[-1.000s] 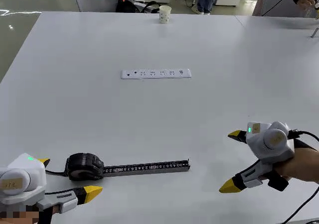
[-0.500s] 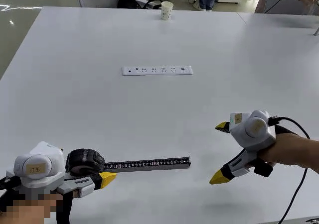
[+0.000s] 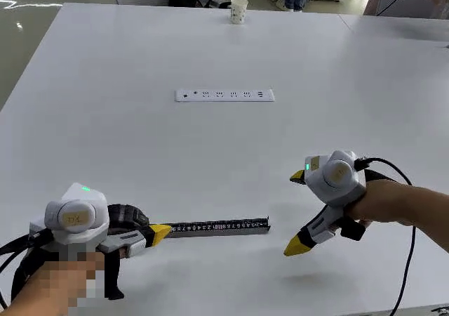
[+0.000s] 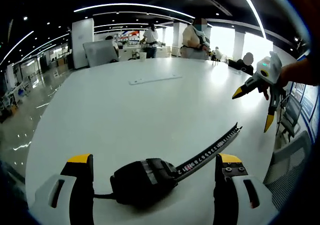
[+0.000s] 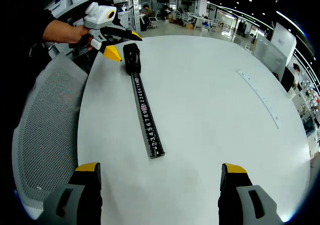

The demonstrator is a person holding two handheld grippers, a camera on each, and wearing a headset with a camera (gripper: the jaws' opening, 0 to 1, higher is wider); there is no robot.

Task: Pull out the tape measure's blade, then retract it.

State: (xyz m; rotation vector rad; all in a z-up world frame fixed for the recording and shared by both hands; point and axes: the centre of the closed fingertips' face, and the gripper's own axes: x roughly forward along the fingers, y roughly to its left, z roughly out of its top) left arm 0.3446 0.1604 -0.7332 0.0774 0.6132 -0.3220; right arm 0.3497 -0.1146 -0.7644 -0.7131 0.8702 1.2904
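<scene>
— How's my light?
— Bright and even here. I see ceiling strips (image 4: 130,7) overhead in the left gripper view, and a soft shadow on the desk (image 3: 210,161) under the right claw (image 3: 296,211).
— Any glare?
— Sheen on the floor (image 3: 28,21) past the desk's far-left corner. Both gripper views bow hard at their edges; my head view is sharp.

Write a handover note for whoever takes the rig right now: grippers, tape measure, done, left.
Left gripper: open, jaws on either side of the case, with a gap on each side.
Right gripper: open, holding nothing, in the air past the blade's free end.
The blade is pulled out and lies flat on the table, with the case at its end.
Done: pull-out.
Left: retract the blade, probably after closing the left jaws on the case.
</scene>
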